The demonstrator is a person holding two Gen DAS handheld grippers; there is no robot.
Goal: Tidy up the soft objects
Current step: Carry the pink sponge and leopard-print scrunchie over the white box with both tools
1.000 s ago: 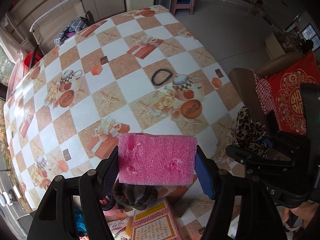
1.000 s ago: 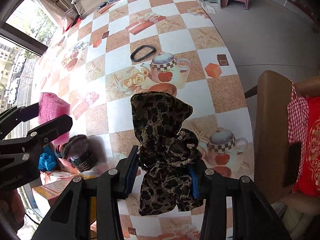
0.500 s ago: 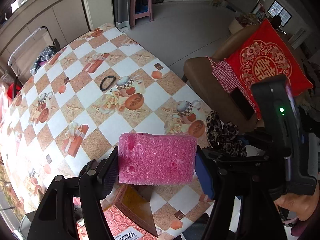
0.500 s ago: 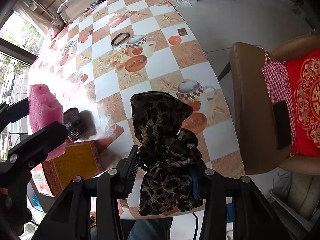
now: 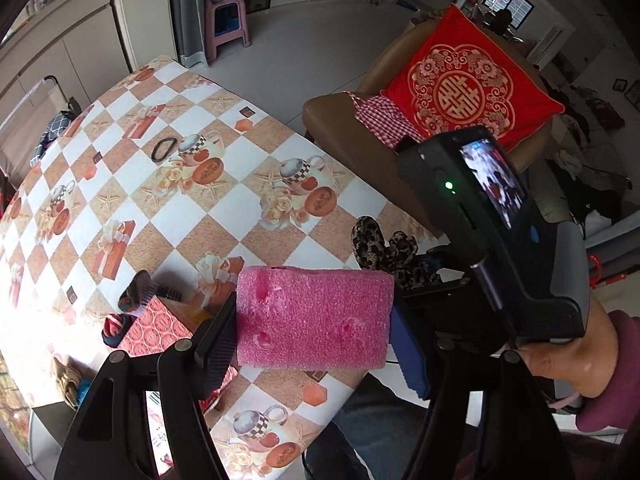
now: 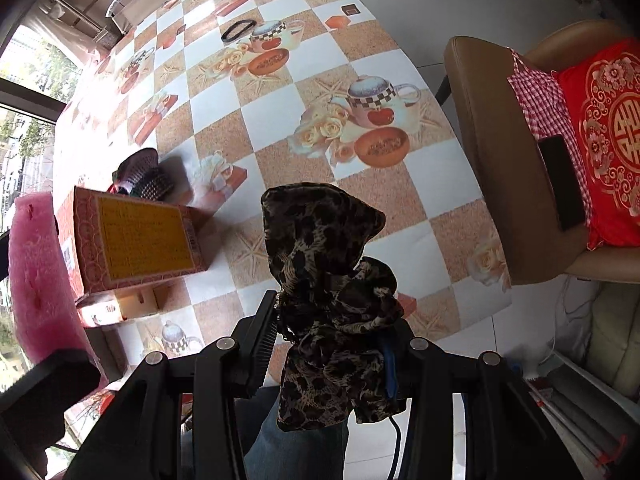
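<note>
Both grippers have risen above the table [image 5: 224, 208], left gripper [image 5: 312, 320] clamping the sponge [image 5: 314, 316], right gripper [image 6: 330, 344] clamping the scarf [image 6: 320, 264]; each should lower squarely into the box [image 6: 136, 236] before releasing

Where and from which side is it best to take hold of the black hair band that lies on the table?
The black hair band lies flat on the table as an open, elongated loop. Probably come straight from above and pinch one long side, one finger inside the loop and one outside. Both grippers are full now, so one must first release its load.
</note>
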